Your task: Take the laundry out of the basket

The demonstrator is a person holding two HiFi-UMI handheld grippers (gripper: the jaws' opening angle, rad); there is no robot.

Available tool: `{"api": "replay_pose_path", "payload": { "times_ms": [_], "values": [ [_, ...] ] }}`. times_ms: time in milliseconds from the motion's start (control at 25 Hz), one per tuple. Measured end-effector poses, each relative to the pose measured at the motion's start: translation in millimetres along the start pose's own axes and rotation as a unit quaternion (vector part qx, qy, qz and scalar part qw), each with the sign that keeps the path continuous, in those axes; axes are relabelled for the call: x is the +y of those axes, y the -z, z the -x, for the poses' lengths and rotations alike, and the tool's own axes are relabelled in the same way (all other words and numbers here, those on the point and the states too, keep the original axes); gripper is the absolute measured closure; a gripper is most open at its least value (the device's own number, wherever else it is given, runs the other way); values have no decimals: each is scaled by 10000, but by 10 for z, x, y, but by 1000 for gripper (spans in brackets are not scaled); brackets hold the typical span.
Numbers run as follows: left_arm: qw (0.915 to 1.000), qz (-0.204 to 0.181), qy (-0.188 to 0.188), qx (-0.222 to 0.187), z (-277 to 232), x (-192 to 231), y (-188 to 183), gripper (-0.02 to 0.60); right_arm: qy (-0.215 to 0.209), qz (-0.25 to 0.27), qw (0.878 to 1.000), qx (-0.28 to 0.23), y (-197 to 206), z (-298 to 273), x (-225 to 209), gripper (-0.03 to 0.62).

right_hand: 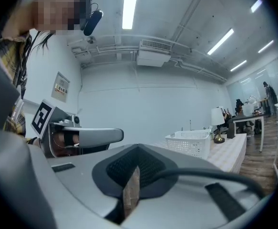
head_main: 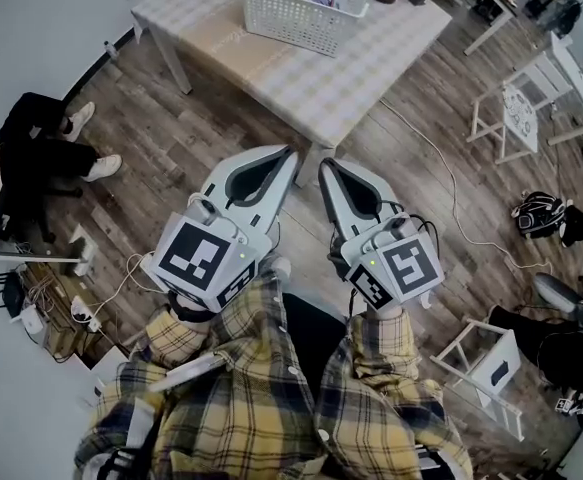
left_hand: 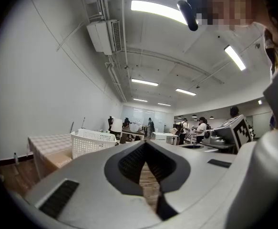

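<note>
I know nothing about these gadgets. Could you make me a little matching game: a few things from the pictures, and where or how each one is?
Things:
1. white laundry basket
2. left gripper
3. checked table
4. white cable

Places or states:
A. trails across the wooden floor
B. stands on the table
C. shut and empty, held above the floor
D. carries the basket

Pairs: 1-B, 2-C, 3-D, 4-A
</note>
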State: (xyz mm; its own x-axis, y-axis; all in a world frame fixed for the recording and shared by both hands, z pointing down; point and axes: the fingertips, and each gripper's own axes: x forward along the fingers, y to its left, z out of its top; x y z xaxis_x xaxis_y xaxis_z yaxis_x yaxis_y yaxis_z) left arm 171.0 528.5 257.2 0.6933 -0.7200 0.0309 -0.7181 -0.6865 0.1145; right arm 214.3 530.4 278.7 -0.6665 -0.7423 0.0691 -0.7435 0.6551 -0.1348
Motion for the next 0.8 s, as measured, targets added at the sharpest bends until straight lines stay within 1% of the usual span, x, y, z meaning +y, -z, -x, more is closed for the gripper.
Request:
{"api": "replay_pose_path", "payload": {
  "times_ms": [240,400,600,800],
  "values": [
    [9999,-38,-88,39,28,-63,57,569,-72,-28,10000,-30,34,61,-9,592],
    [9998,-54,-194,34,49,26,29,569,-152,-60,9999,-14,45,-27,3,593],
    [9997,-28,-253,37,15,312,44,569,-181,-98,9998,49,95,-320,-28,592],
    [9996,39,-265,26,-75,767,9,569,-166,-108,9997,109,92,-768,-82,592]
  ]
}}
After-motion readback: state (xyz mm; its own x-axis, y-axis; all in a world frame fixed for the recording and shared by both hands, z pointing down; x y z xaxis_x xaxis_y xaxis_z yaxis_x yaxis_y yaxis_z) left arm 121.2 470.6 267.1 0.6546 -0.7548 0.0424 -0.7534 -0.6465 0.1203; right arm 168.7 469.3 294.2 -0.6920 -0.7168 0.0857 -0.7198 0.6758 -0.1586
